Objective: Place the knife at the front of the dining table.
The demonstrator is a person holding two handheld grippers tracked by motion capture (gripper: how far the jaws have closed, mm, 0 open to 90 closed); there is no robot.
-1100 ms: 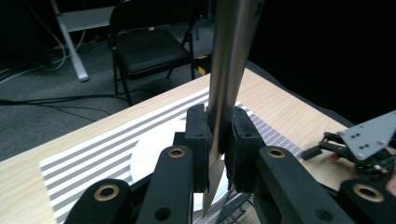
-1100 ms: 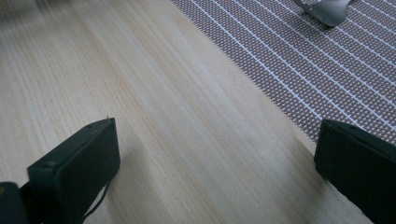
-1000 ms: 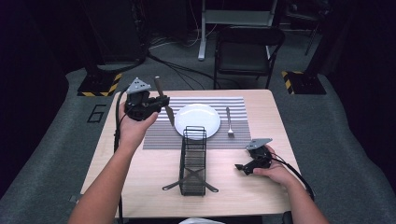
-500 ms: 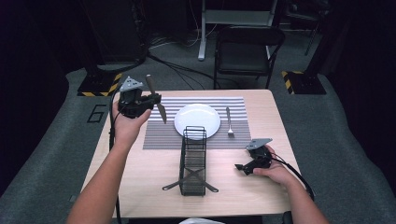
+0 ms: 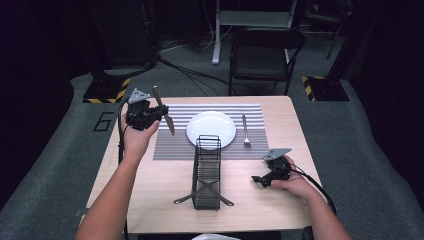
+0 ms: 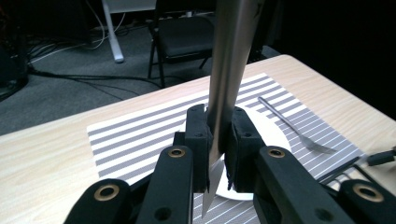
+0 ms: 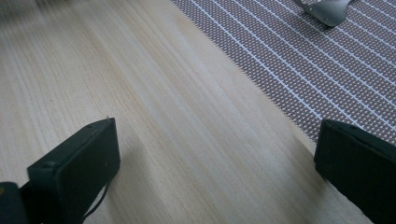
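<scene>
My left gripper (image 5: 156, 114) is held above the left end of the striped placemat (image 5: 170, 145), shut on a steel table knife (image 5: 163, 110). The knife (image 6: 229, 70) runs up between the pads, handle up and away, tip (image 6: 208, 198) pointing down. A white plate (image 5: 211, 129) lies on the mat, with a fork (image 5: 245, 131) to its right. The fork (image 6: 294, 126) also lies beyond the plate (image 6: 275, 135) in the left gripper view. My right gripper (image 5: 261, 179) rests low on the table at the front right, open, with bare wood between its fingers (image 7: 79, 168).
A black wire cutlery rack (image 5: 207, 172) stands at the table's middle front, between the two hands. The wooden table (image 5: 150, 185) has floor around it. A black chair (image 5: 262, 55) stands beyond the far edge. The mat's edge (image 7: 299, 84) lies just ahead of the right gripper.
My left gripper has carried the knife a little leftward and higher, and the knife has tilted so its tip points down over the mat. The right gripper has stayed put.
</scene>
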